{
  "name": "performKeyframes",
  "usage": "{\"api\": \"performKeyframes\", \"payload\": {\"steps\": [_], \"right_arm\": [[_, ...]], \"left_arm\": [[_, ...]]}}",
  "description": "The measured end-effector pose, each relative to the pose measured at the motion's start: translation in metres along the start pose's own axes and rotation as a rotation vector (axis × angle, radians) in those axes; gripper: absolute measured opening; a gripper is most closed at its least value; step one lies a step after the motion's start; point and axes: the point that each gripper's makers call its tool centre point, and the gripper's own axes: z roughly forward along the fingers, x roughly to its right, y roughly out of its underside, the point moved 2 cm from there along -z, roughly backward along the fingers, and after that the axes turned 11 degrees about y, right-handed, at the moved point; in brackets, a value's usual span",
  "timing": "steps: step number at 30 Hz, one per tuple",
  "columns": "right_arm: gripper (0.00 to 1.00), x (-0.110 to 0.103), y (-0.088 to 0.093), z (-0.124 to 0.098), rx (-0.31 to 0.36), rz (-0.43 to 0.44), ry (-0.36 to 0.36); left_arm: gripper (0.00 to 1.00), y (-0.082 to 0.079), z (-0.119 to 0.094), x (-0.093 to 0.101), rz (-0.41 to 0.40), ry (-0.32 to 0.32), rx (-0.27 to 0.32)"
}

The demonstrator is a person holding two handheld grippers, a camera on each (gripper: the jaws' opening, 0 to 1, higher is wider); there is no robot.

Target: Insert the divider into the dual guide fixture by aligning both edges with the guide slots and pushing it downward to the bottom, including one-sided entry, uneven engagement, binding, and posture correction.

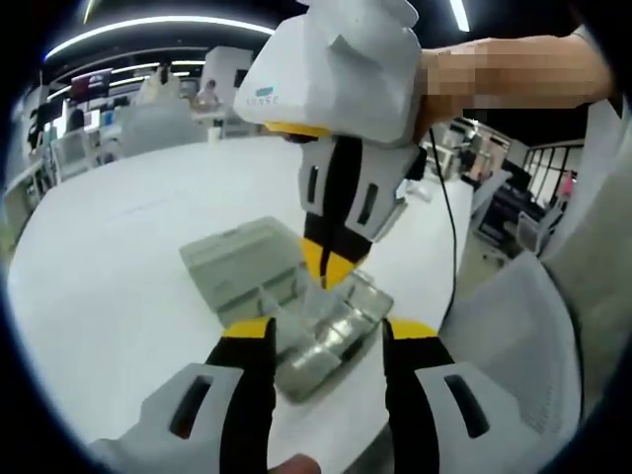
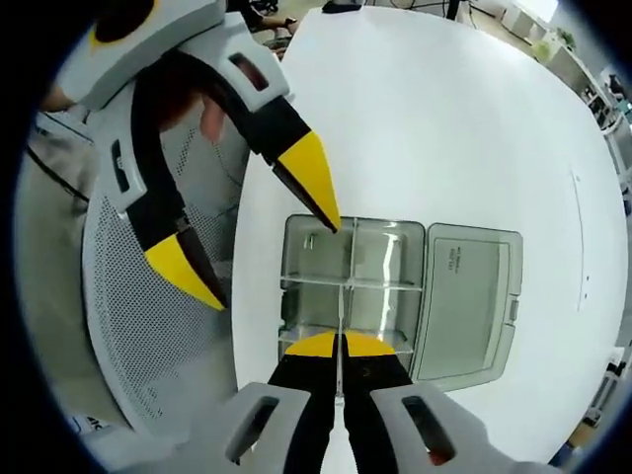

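While the right gripper pinches the divider inside the fixture on the counter, left gripper fingers stand wide.

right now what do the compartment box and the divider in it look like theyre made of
The box looks like clear, glossy plastic: the white table shows through its walls, which catch highlights. Its open lid looks the same, slightly frosted. The divider, pinched by the right gripper, seems thin translucent plastic, seen edge-on, so less certain.

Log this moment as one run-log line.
right gripper: shut on divider | divider: upright in clear compartment box | left gripper: open, beside box | lid: open
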Motion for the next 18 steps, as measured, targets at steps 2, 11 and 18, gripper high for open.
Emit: {"api": "performKeyframes", "payload": {"steps": [2, 11, 18], "right_arm": [[0.00, 0.0011, -0.0009, -0.0001, -0.003, 0.002, 0.000], [0.00, 0.0051, -0.0027, -0.0033, -0.051, -0.025, 0.006], [0.00, 0.0058, -0.0005, -0.0050, -0.082, -0.027, -0.001]], "left_arm": [[0.42, 0.0001, 0.0004, 0.0006, -0.001, 0.001, 0.001], [0.42, -0.0001, -0.0002, 0.0001, -0.004, -0.002, 0.006], [0.42, -0.0001, -0.0010, 0.0006, -0.005, -0.004, 0.009]]}}
